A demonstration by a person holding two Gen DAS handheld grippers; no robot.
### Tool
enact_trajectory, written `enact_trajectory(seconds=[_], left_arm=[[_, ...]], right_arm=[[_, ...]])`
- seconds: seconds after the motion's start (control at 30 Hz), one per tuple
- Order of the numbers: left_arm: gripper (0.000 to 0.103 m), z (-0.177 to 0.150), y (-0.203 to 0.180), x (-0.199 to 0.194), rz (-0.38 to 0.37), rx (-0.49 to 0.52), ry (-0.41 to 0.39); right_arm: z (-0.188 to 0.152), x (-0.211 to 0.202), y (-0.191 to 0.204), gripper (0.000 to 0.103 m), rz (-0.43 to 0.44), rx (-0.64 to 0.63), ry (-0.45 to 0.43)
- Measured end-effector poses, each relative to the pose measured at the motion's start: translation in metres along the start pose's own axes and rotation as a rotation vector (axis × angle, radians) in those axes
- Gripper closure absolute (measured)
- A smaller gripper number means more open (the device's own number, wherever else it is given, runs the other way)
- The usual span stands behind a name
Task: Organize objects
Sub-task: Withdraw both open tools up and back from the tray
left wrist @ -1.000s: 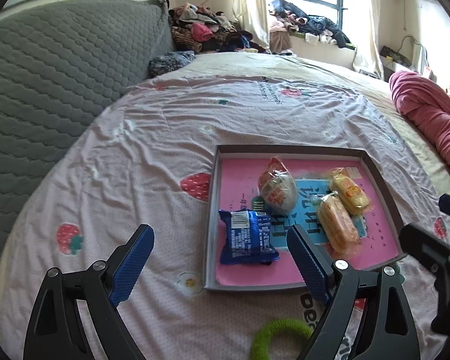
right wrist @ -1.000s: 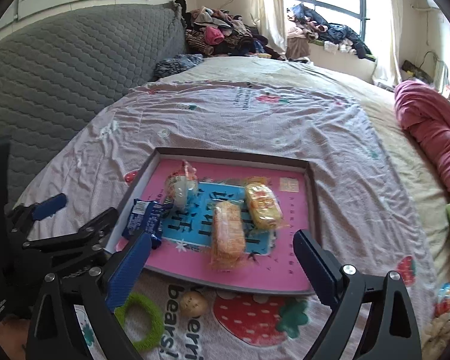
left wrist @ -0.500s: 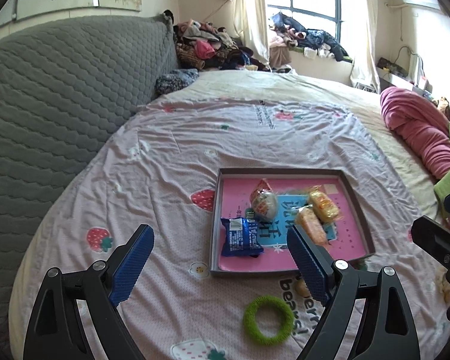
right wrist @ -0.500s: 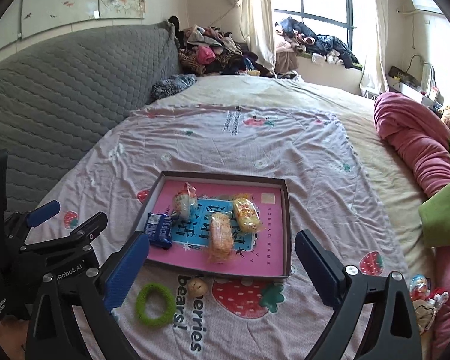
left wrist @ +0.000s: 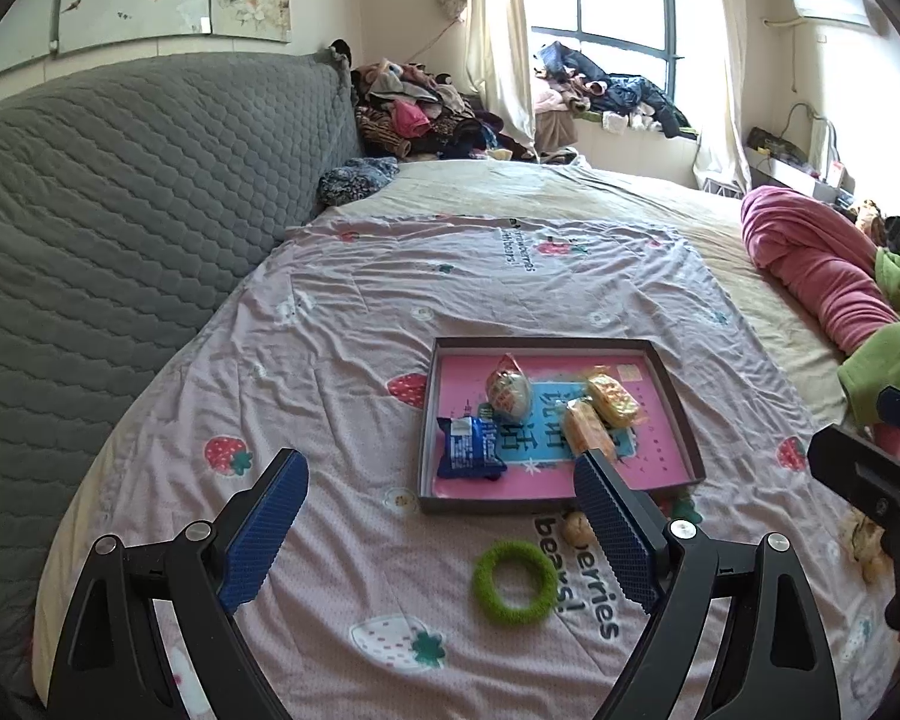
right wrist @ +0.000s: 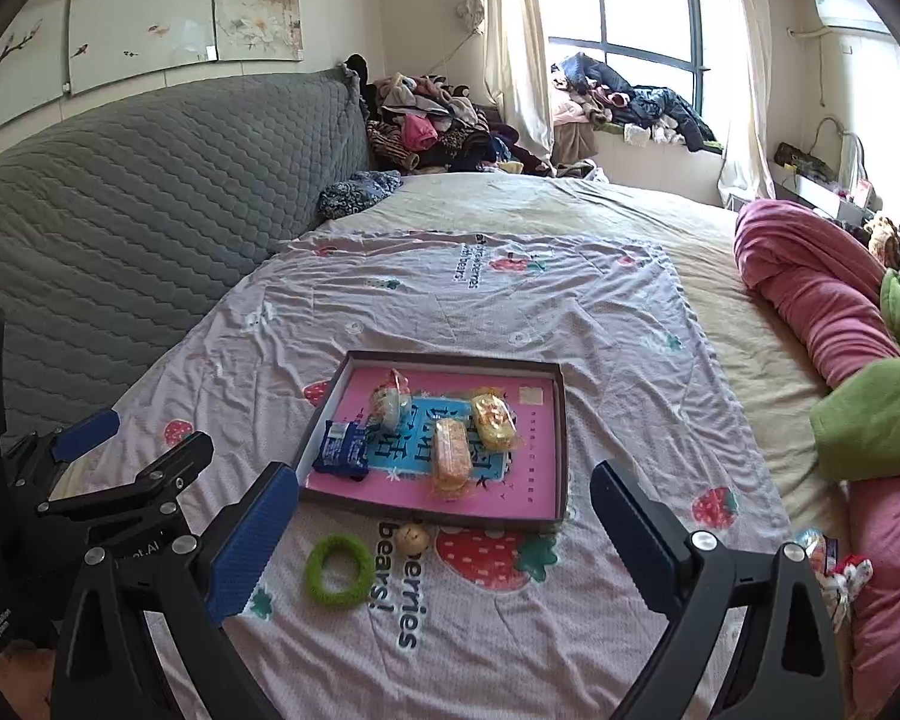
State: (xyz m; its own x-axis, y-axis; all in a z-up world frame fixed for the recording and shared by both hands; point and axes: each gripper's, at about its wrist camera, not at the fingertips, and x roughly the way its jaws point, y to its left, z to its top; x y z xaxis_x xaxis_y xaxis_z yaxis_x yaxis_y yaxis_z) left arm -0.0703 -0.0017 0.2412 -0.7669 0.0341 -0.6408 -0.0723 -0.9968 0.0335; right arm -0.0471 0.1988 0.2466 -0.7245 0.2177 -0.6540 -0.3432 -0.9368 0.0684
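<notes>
A shallow box tray (left wrist: pixel 684 420) (right wrist: pixel 561 438) with a pink floor lies on the bed. In it are a blue snack packet (left wrist: pixel 468 447) (right wrist: pixel 342 449), a clear round-wrapped snack (left wrist: pixel 509 391) (right wrist: pixel 388 401) and two yellow-orange wrapped cakes (left wrist: pixel 588 429) (right wrist: pixel 450 459). A green ring (left wrist: pixel 515 582) (right wrist: pixel 338 570) and a small tan ball (left wrist: pixel 576 528) (right wrist: pixel 413 537) lie on the sheet in front of the tray. My left gripper (left wrist: pixel 441 513) and right gripper (right wrist: pixel 444 525) are both open and empty, held well back from the tray.
A strawberry-print sheet (left wrist: pixel 342 372) covers the bed. A grey quilted headboard (left wrist: pixel 120 192) stands at the left. Pink and green blankets (right wrist: pixel 840 348) are piled at the right, with small items (right wrist: pixel 834 564) beside them. Clothes (left wrist: pixel 414 114) are heaped at the far end.
Both grippers have pulled back and up from the tray, so it looks smaller and farther. The ring and ball have come fully into view. Both jaws stayed open.
</notes>
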Motion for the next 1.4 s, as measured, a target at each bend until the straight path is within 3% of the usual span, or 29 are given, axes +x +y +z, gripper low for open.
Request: enact_trajectory(seconds=[0.77, 1.4], left_arm=[[0.012, -0.053, -0.003, -0.032, -0.028, 0.022, 0.05], [0.012, -0.088, -0.012, 0.012, -0.03, 0.058, 0.137]], right_arm=[[-0.036, -0.033, 0.01, 0.001, -0.017, -0.032, 0.031], [-0.062, 0.006, 0.012, 0.001, -0.023, -0.033, 0.114]])
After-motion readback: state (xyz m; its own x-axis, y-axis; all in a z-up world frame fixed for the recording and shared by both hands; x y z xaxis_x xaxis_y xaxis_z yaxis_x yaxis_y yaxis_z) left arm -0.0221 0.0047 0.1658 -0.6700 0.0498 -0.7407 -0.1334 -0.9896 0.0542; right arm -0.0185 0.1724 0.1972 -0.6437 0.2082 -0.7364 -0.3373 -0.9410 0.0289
